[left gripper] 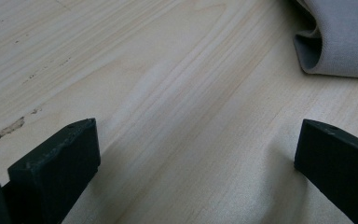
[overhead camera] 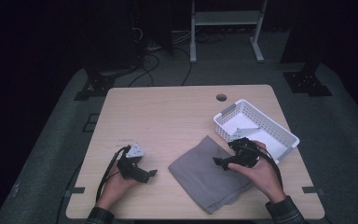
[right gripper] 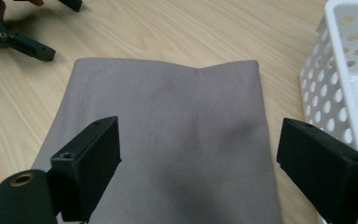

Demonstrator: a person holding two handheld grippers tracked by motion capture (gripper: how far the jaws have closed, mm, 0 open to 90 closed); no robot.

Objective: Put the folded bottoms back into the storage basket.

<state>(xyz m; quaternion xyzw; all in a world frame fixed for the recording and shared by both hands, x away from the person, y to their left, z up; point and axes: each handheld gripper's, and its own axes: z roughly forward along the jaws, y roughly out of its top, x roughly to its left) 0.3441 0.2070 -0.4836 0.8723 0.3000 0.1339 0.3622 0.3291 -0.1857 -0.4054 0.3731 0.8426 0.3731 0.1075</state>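
A folded grey cloth lies flat on the wooden table, near its front edge and right of centre. My right gripper hovers over the cloth's right part, jaws wide open, with the cloth spread beneath them. My left gripper rests low on bare wood to the cloth's left, open and holding nothing. In the left gripper view a rolled fold of the cloth lies ahead at the upper right. The right gripper view also shows the left gripper far off at the upper left.
A white perforated plastic basket stands on the table's right side, just beyond my right hand; its holed wall is close by the right jaw. A cable hole is near the table's far edge. Bare wood stretches across the left and back.
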